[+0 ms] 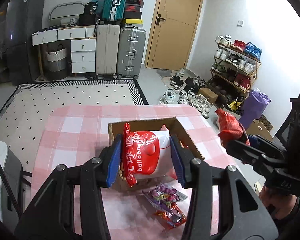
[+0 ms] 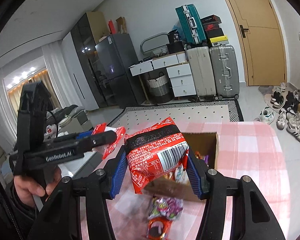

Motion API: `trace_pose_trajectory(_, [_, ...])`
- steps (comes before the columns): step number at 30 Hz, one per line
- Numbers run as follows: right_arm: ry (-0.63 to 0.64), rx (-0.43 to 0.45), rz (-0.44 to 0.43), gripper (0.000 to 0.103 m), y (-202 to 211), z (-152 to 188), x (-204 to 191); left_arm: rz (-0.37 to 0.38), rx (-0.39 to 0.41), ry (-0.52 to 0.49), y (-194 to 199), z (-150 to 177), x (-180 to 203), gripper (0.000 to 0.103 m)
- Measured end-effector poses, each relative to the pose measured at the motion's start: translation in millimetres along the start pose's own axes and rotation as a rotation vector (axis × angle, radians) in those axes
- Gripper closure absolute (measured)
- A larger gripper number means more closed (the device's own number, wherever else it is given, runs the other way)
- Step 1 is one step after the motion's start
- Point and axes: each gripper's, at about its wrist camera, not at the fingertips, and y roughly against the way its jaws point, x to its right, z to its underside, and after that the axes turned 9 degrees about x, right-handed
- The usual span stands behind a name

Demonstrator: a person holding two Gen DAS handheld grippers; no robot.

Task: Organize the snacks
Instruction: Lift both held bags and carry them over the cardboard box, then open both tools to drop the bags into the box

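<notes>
My left gripper point(image 1: 147, 157) is shut on a red and white snack bag point(image 1: 148, 153) printed "balloon", held above the open cardboard box point(image 1: 182, 130) on the pink checked table point(image 1: 74, 128). My right gripper point(image 2: 157, 170) is shut on a red snack bag point(image 2: 156, 154) with a barcode, raised over the cardboard box point(image 2: 210, 146), which holds several packets. In the left wrist view the right gripper point(image 1: 240, 138) and its red bag point(image 1: 229, 128) hang to the right of the box. In the right wrist view the left gripper point(image 2: 102, 138) shows at the left with its bag point(image 2: 112, 138).
Two loose packets lie on the table in front of the box: a purple one point(image 1: 166, 195) and an orange-red one point(image 1: 173, 218). Beyond the table are a patterned rug point(image 1: 70, 96), suitcases point(image 1: 120, 50), a door and a shoe rack point(image 1: 236, 66). A person's hand point(image 2: 30, 188) holds the left gripper.
</notes>
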Motion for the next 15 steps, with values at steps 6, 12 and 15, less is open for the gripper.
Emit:
trace_pose_trajectory(6, [0.000, -0.006, 0.001, 0.047, -24, -24, 10, 0.012, -0.015, 0.011, -29, -19, 0, 0.060])
trace_pose_trajectory(12, [-0.015, -0.008, 0.015, 0.047, -41, -39, 21, 0.023, -0.042, -0.008, -66, -26, 2, 0.060])
trace_pose_trajectory(15, [-0.012, -0.022, 0.022, 0.047, -52, -38, 27, 0.037, -0.062, 0.003, -86, -25, 1, 0.060])
